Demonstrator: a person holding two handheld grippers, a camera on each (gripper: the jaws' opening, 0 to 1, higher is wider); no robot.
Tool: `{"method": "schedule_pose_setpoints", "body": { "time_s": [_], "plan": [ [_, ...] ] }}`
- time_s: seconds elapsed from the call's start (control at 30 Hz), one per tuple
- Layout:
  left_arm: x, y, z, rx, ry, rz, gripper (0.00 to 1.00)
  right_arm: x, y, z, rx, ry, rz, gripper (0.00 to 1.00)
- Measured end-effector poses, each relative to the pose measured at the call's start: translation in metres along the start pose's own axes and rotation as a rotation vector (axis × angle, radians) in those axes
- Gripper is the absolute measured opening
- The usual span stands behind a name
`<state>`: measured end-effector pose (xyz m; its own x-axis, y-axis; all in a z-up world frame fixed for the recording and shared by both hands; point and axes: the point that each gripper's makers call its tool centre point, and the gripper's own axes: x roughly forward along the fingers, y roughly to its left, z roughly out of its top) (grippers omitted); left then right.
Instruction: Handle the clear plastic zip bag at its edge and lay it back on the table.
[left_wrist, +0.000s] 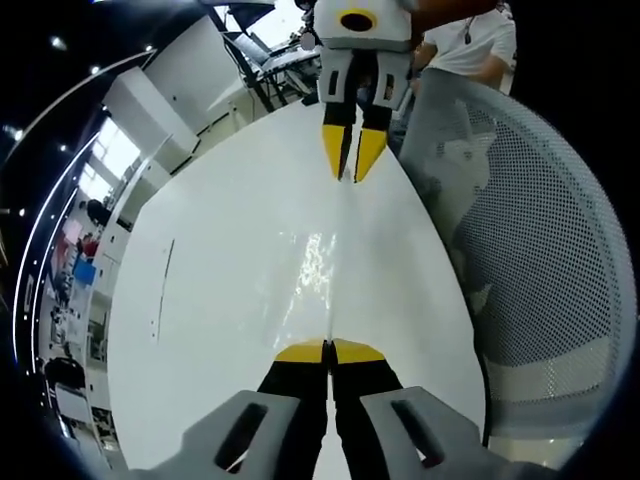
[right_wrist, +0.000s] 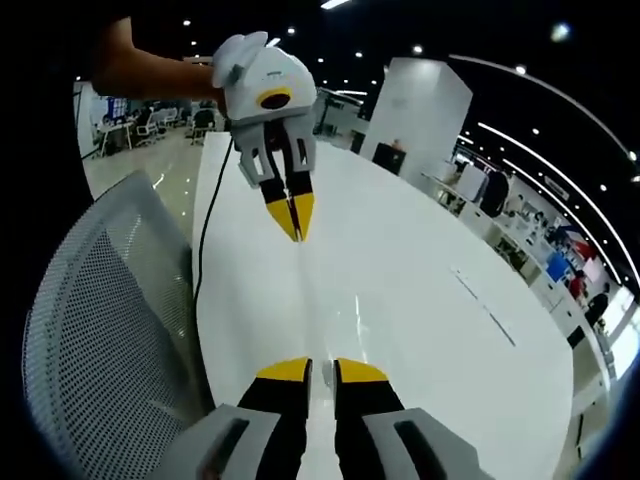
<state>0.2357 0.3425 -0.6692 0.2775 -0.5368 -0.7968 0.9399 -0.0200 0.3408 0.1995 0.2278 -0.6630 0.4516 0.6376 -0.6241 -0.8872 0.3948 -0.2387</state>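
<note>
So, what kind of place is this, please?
Probably a large open-plan office: a long white table, a mesh office chair, and rows of desks and ceiling spotlights behind.

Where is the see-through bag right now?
The clear bag is stretched between the two claws above the white table, beside the mesh chair. The left claw pinches one edge, the right claw the other.
</note>
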Motion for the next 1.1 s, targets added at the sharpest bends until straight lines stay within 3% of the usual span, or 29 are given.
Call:
{"method": "schedule_pose_setpoints", "body": {
  "time_s": [0.4, 0.6, 1.1],
  "plan": [
    [0.003, -0.003, 0.003, 0.007, 0.001, -0.003, 0.00, -0.002, -0.012, 0.023, -0.045, -0.026, 0.013, 0.07],
    [0.002, -0.005, 0.008, 0.009, -0.005, -0.003, 0.00, 0.006, -0.017, 0.021, -0.040, -0.019, 0.022, 0.08],
    [0.003, -0.006, 0.018, -0.014, -0.041, 0.016, 0.00, 0.020, -0.001, 0.014, 0.000, -0.010, 0.074, 0.08]
  ]
}}
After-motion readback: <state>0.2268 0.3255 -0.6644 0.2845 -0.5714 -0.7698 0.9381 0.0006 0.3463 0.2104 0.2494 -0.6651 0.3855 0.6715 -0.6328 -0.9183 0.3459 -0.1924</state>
